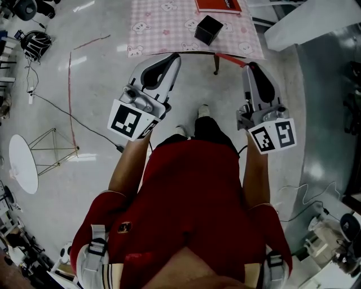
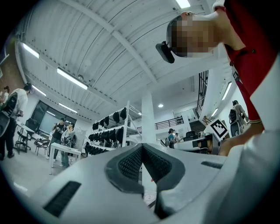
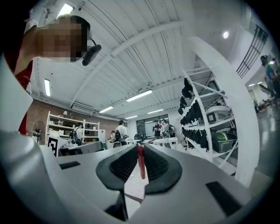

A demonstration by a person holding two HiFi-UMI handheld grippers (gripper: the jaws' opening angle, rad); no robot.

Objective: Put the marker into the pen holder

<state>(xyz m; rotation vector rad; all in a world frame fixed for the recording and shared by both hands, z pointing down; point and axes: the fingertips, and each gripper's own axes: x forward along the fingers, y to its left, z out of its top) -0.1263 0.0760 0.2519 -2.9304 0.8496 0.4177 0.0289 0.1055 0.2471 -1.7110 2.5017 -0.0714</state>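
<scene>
A red marker (image 1: 230, 58) (image 3: 141, 164) is pinched between the black pads of my right gripper (image 1: 248, 66) (image 3: 140, 148) and sticks out to the left of its tips. The pen holder (image 1: 208, 29), a black open cube, stands on the pink-checked tablecloth (image 1: 163, 28) ahead, up and left of the marker. My left gripper (image 1: 175, 57) (image 2: 142, 148) is held level with the table's near edge, its jaws together with nothing between them. Both grippers point forward and upward, so their own views show the ceiling and the room, not the table.
A red book (image 1: 218, 5) lies at the table's far edge. A table leg (image 1: 216, 63) stands just below the cloth's near edge. A white round stand (image 1: 22, 163) and cables are on the floor at left. Shelving (image 3: 205, 127) and people fill the room.
</scene>
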